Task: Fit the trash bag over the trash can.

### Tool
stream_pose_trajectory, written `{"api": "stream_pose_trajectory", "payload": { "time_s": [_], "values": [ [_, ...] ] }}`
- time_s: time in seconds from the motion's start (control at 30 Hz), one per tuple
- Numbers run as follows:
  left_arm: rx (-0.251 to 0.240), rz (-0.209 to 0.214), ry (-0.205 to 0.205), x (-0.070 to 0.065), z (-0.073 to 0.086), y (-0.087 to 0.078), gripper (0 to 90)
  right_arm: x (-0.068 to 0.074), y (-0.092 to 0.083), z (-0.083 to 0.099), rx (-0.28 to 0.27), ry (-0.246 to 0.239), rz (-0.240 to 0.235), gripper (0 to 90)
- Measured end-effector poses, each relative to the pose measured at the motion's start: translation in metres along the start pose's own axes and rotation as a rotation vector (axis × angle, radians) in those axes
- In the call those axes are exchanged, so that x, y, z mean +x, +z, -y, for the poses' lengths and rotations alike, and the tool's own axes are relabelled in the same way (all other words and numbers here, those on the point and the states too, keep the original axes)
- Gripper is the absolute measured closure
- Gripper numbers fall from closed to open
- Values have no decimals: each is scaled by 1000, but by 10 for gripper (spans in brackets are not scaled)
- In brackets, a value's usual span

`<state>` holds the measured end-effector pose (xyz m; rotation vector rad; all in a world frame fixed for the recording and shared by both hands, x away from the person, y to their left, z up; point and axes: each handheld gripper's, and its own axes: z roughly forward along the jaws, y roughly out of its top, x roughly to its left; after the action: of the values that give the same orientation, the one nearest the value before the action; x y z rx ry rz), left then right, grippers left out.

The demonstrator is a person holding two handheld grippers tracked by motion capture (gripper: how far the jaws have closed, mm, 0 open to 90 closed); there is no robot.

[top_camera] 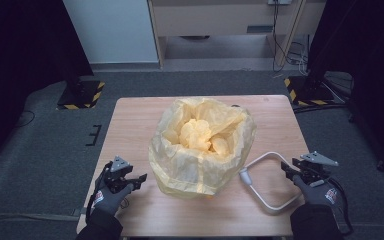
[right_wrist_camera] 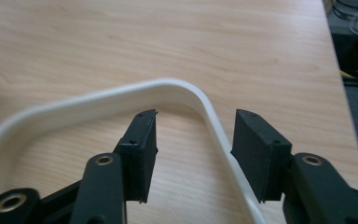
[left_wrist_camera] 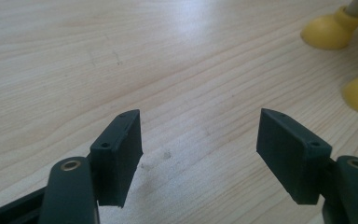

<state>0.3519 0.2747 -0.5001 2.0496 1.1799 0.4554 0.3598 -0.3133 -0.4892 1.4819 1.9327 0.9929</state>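
Right gripper view: right tool [right_wrist_camera: 195, 135] half-open, jaws straddling white handle [right_wrist_camera: 121, 95] near surface's [top_camera: 135, 125] right front corner, not pinching. Left tool [left_wrist_camera: 199, 140] wide, empty. Best centred on bar before squeezing.

Grey carpet floor [top_camera: 40, 165] all around. At 12 o'clock, pale wall panel [top_camera: 112, 30] beside wooden cabinet [top_camera: 220, 20]. At 10 and 2 o'clock, 2 hazard-striped stand bases [top_camera: 80, 95]. Dim corners.

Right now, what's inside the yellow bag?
Crumpled pale yellow wads show through the open mouth of the bag. Whatever lies beneath them is covered by the wads and the bag's walls.
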Motion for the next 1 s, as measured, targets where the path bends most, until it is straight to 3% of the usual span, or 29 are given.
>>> {"api": "stream_pose_trajectory", "payload": {
  "time_s": [0.37, 0.53, 0.7, 0.87, 1.0],
  "values": [
    [46, -1, 24, -1, 1, 9, 297, -20, 16, 16, 200, -29, 57, 667],
    [54, 4, 23, -1, 1, 11, 293, -18, 22, 14, 242, -24, 58, 746],
    [59, 10, 27, -1, 1, 12, 291, -14, 31, 8, 237, -43, 51, 751],
    [70, 12, 29, -1, 1, 13, 290, -15, 42, -1, 198, -35, 26, 736],
    [93, 9, 40, 0, 2, 14, 288, -17, 38, -5, 151, -43, 11, 681]
  ]
}}
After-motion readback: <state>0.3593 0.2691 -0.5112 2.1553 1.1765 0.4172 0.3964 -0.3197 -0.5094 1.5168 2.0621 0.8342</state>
